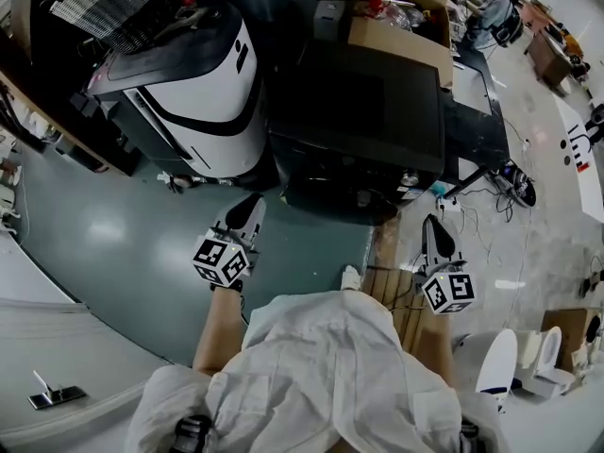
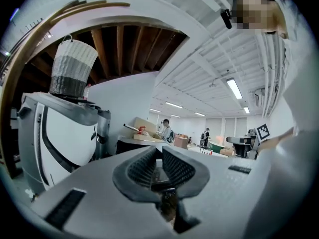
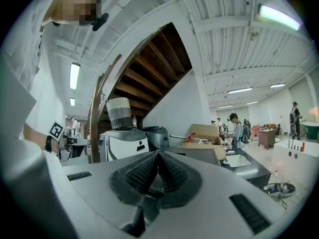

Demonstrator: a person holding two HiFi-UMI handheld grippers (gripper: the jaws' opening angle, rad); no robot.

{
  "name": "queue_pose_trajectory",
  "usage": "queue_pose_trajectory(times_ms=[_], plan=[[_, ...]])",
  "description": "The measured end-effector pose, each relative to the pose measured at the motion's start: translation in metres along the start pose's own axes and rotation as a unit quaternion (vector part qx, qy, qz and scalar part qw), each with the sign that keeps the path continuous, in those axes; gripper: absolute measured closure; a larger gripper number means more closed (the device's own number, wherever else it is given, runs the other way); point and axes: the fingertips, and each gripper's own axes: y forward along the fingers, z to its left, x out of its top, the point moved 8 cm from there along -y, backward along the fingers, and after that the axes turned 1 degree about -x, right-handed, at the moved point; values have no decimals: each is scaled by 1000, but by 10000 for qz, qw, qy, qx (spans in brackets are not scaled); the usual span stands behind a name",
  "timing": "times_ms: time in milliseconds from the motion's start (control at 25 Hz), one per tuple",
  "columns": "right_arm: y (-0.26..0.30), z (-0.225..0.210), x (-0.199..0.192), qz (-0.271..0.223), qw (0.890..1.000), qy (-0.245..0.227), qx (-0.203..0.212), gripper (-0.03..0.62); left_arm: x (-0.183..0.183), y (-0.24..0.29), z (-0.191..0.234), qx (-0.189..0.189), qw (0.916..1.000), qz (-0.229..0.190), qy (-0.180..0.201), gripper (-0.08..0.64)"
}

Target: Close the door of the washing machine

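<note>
The washing machine is the black box straight ahead of me, seen from above. Its dark front faces me, and I cannot make out how its door stands. My left gripper hovers before the machine's lower left corner, apart from it. In the left gripper view its jaws stand a narrow slit apart with nothing between them. My right gripper hangs off the machine's right front corner. There its jaws meet at the tips, empty.
A white-and-black appliance with a woven basket on top stands left of the machine. An open cardboard box sits on the machine's far right. Cables and a power strip lie on the floor at right. A person stands far off.
</note>
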Motion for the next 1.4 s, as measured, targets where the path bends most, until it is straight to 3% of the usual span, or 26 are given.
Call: queue_pose_trajectory(times_ms=[480,1400], plan=[[-22,17,40,-483,9981,-369,-80,565,46,-35,-12,-49,9978,-521,402,514],[-35,24,50,-540,9962,-661,-178,565,60,-62,-21,60,9960,-651,612,514]])
